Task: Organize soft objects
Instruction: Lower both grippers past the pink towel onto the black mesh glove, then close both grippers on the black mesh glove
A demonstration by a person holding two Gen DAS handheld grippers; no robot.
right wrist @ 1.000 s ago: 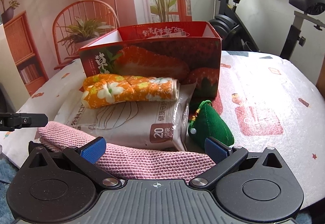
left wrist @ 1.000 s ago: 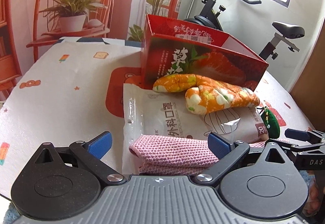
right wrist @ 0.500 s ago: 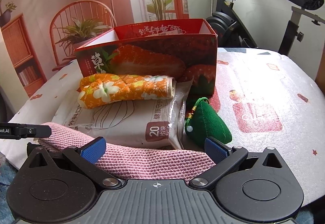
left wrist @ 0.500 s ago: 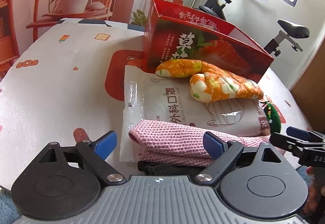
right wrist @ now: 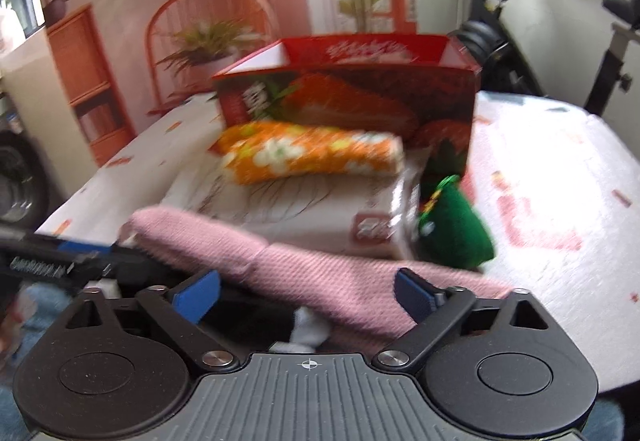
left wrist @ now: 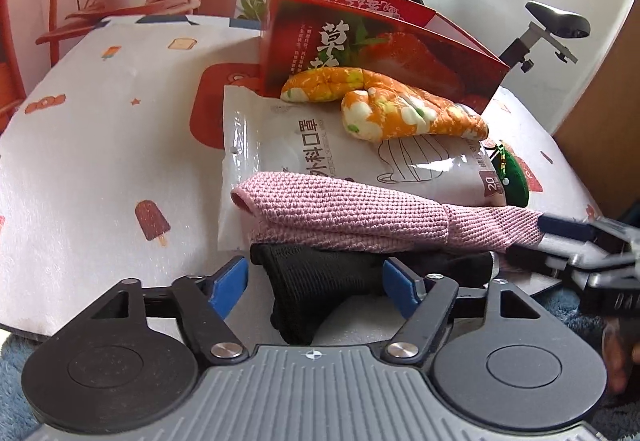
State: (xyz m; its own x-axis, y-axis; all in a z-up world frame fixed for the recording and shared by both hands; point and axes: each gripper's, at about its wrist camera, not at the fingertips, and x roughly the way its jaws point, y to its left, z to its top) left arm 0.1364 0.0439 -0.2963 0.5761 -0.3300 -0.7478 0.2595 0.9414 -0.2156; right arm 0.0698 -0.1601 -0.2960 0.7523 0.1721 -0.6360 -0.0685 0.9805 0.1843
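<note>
Left tongs (left wrist: 314, 281) closing, pads not yet touching; black glove (left wrist: 316, 281) lies between them at the worktop (left wrist: 100, 121) near edge. Pink cloth (left wrist: 360, 213) sits just beyond, draped over the glove and the mask pack (left wrist: 280, 137). Orange mitt (left wrist: 384, 109) rests on the pack against the red box (left wrist: 360, 41). Green pouch (left wrist: 514, 177) sits right of the pack. Right tongs (right wrist: 308, 293) closing too, pink cloth's right end between pads, contact unclear in blur.
</note>
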